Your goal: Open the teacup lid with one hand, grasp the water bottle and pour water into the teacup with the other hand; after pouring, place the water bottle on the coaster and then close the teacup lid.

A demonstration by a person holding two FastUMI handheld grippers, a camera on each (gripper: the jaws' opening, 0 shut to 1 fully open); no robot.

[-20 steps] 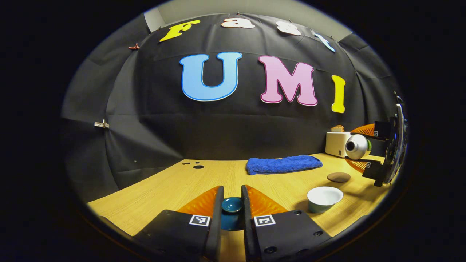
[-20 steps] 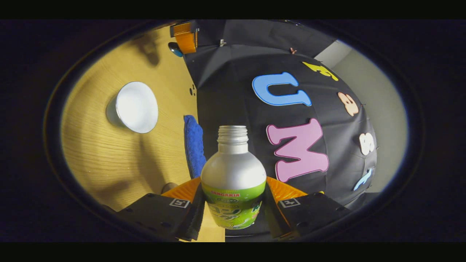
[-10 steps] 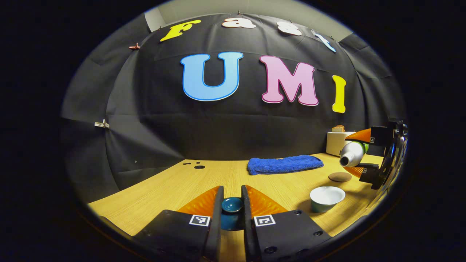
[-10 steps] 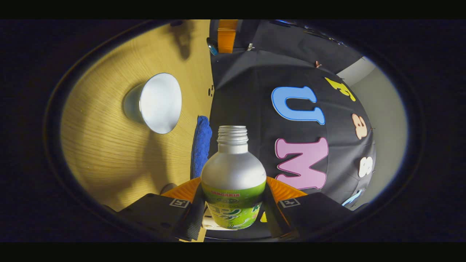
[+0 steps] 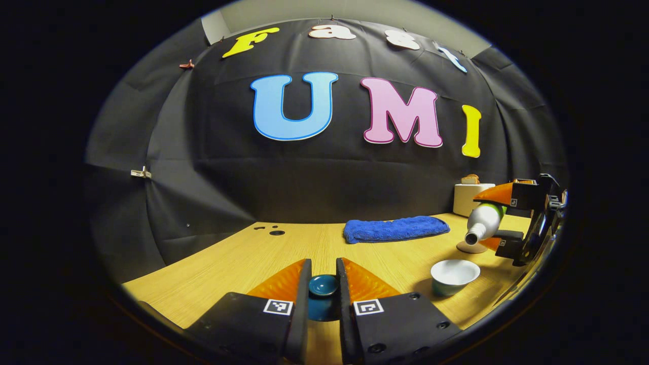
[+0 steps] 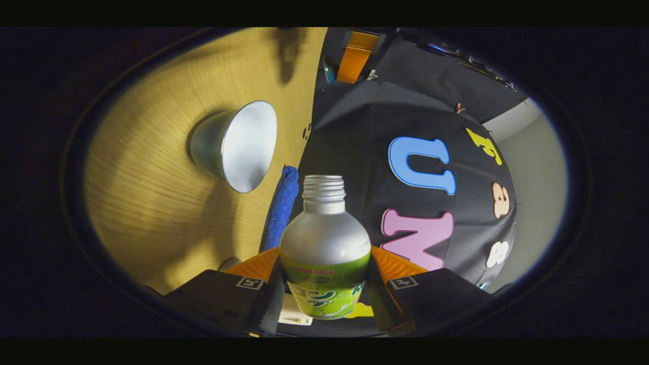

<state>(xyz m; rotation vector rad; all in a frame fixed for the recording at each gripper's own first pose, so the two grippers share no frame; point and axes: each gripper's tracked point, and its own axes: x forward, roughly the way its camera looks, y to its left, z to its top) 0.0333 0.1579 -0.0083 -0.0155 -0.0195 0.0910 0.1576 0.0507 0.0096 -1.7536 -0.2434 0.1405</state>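
Right gripper [image 6: 324,284] clamps the uncapped water bottle [image 6: 324,253], tilted mouth-down above the open teacup [image 5: 454,275]. Left gripper [image 5: 323,289] pinches the teacup lid [image 5: 323,285] over the wooden table [image 5: 243,258].

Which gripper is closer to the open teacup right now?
Right. The right gripper tilts the water bottle just above the teacup; the left gripper holds the lid farther away.

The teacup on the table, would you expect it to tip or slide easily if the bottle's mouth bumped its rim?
Probably yes. The teacup flares from a narrow base to a wide rim, so a knock up high could tip it. It looks empty and small, so likely light. The table looks smooth, so it may slide. The bottle hangs tilted above it.
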